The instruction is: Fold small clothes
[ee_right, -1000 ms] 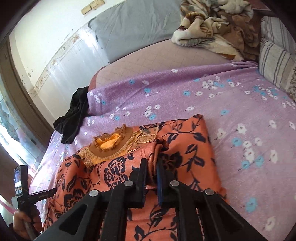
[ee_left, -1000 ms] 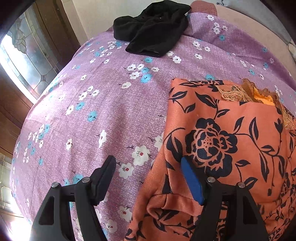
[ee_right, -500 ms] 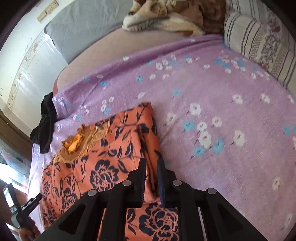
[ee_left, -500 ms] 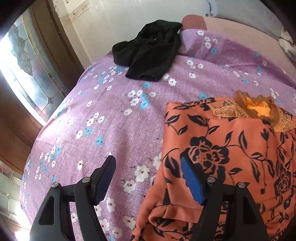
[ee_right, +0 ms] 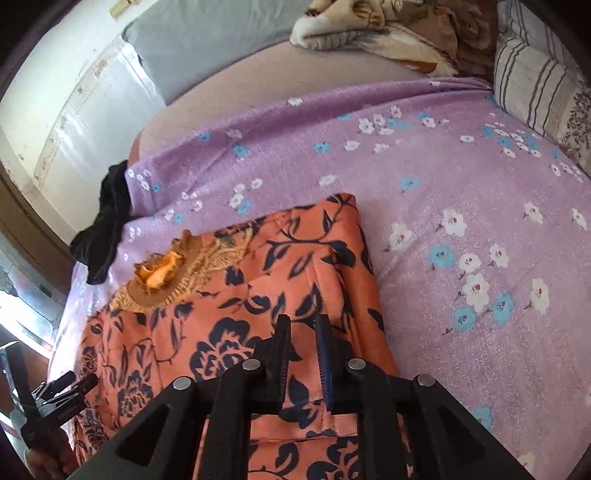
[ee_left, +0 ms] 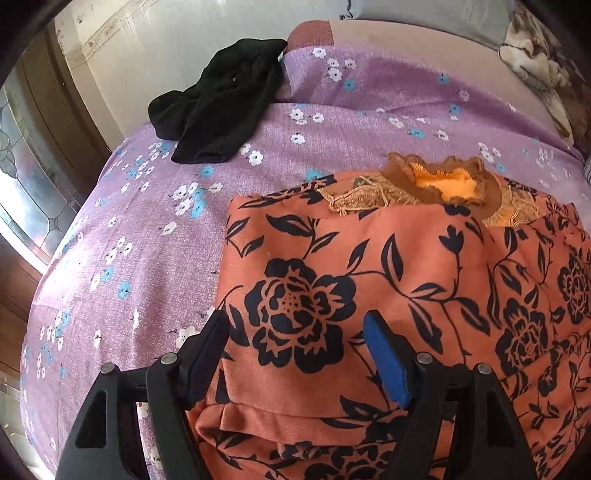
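Note:
An orange garment with a black flower print (ee_left: 369, 266) lies folded on the purple flowered sheet (ee_left: 147, 221), its gold embroidered neckline (ee_left: 436, 181) at the far end. My left gripper (ee_left: 297, 321) hangs open and wide over the garment's near left corner, one finger at the cloth's edge and the blue-padded one above the print. In the right wrist view the same garment (ee_right: 258, 295) lies flat, and my right gripper (ee_right: 303, 325) hovers over its right part. Those jaws stand a narrow gap apart with no cloth pinched between them. The left gripper (ee_right: 55, 402) shows at the lower left.
A crumpled black garment (ee_left: 221, 103) lies at the far left edge of the bed. A striped pillow (ee_right: 535, 81), a bunched brown blanket (ee_right: 388, 26) and a grey pillow (ee_right: 207, 40) line the head end. A wall and a glass door (ee_left: 22, 166) stand left of the bed.
The right gripper has let go of the raised fold of orange cloth, which now lies flat. The left gripper has shifted right, from over the sheet to over the garment's left edge.

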A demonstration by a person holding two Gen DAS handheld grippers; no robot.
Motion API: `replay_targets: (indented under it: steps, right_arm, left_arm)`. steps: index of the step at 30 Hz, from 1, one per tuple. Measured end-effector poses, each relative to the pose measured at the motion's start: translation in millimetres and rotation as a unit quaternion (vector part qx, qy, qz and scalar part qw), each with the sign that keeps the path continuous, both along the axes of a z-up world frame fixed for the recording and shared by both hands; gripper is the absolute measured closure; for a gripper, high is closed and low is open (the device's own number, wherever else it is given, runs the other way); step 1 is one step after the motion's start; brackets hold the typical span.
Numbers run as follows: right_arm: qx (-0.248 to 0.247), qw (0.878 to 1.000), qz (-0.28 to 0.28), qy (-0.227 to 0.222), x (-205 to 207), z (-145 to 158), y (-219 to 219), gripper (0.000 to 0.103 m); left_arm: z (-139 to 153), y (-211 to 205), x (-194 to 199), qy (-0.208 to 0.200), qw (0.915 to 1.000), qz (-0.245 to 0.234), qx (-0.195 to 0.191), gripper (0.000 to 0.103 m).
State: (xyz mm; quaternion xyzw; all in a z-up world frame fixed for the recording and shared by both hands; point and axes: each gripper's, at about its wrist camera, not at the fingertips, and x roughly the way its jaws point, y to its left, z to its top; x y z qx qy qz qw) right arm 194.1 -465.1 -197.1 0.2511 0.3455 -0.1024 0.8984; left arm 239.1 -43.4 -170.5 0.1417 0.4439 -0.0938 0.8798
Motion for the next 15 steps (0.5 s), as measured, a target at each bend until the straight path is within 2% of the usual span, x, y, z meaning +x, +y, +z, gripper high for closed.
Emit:
replay_targets:
  steps: [2,4,6,10,12,14,15]
  right_arm:
    - [0.007,0.999,0.029,0.01,7,-5,10,0.086]
    - [0.027,0.995,0.071,0.068,22,-25,24,0.084]
    - [-0.004,0.996,0.065,0.053,17,-21,34,0.083]
    - [0.031,0.992,0.119,0.022,17,-11,49,0.082]
    - [0.046,0.984,0.161,0.063,26,-24,65,0.081]
    - [0.027,0.984,0.167,0.062,23,-26,76,0.081]
    - [0.021,0.983,0.172,0.063,22,-23,79,0.081]
  left_arm:
    - [-6,-5,2,0.014,0.9999,-0.009,0.003,0.025]
    - [-18,-13,2,0.026,0.9991,-0.02,0.026,0.024]
    - [-14,-16,-1,0.005,0.9992,-0.018,0.036,0.021]
    - [-2,-22,-7,0.01,0.9989,-0.042,-0.019,0.021]
    - [-9,-36,-12,0.021,0.9975,-0.067,0.005,0.021]
    - [-17,-48,-20,0.004,0.9954,-0.084,0.046,0.02]
    - [-17,-50,-23,-0.008,0.9946,-0.089,0.053,0.02]
